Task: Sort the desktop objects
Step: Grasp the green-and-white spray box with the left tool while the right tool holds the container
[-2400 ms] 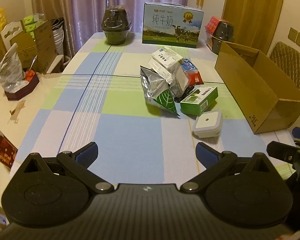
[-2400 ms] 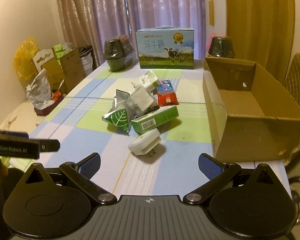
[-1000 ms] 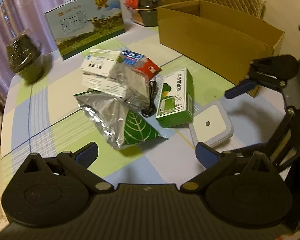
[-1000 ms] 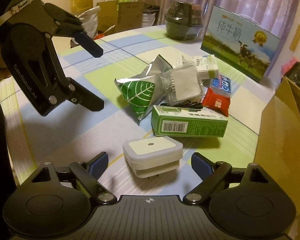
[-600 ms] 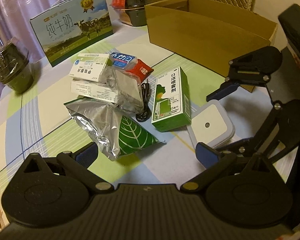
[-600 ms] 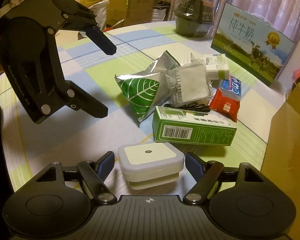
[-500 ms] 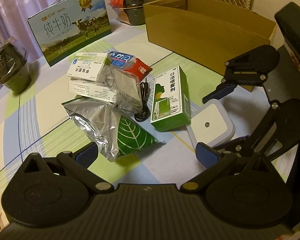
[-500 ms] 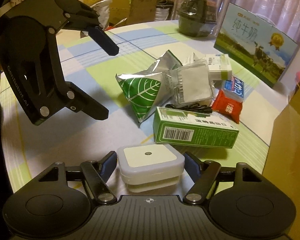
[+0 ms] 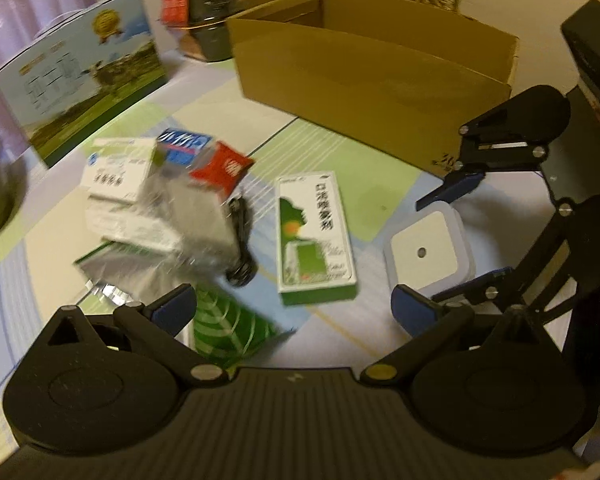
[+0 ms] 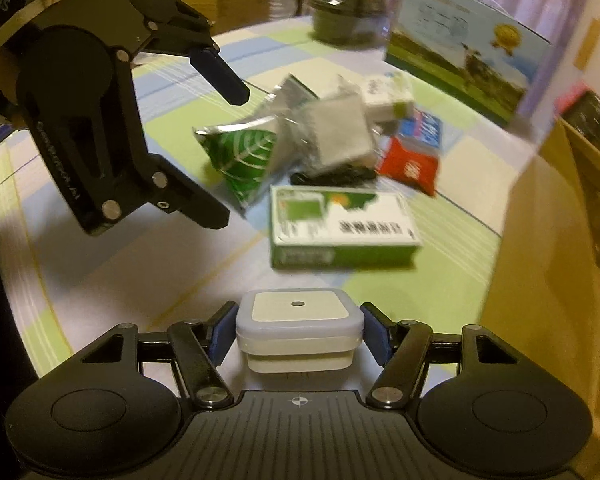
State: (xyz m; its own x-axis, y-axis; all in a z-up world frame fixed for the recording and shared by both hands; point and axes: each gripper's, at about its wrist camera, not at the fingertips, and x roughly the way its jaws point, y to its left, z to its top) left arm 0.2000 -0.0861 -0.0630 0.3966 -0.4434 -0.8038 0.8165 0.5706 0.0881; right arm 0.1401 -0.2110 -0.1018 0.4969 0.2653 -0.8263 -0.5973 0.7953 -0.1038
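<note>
Since half a second ago the right tongs (image 10: pixel 299 334) have closed the last gap, and their blue pads now press both flanks of the white plug-in night light (image 10: pixel 298 330), which sat loose between them before; the left tongs (image 9: pixel 294 306) have meanwhile pushed nearer the heap. Largest in view is the open cardboard box (image 9: pixel 374 68), lying just to the right of the right tongs and beyond the left pair, probably the bin for sorted goods, its mouth turned up so things can be dropped in. Behind the heap, far ahead of both tools, stands the milk carton case (image 9: pixel 80 84). Nearer, directly ahead of the held light, lies the green spray box (image 10: pixel 342 226) flat on the checked tablecloth (image 10: pixel 140 280). To its far left the foil snack bag (image 10: pixel 246 152) with the leaf print sits just under the left tongs, whose fingers are spread wide and empty, seemingly lined up for the bag. Beyond are a red packet (image 10: pixel 410 166) and a black cable (image 10: pixel 332 178), both blurred. The pinch sits low on the light's sides, likely to keep its face level for the carry.
</note>
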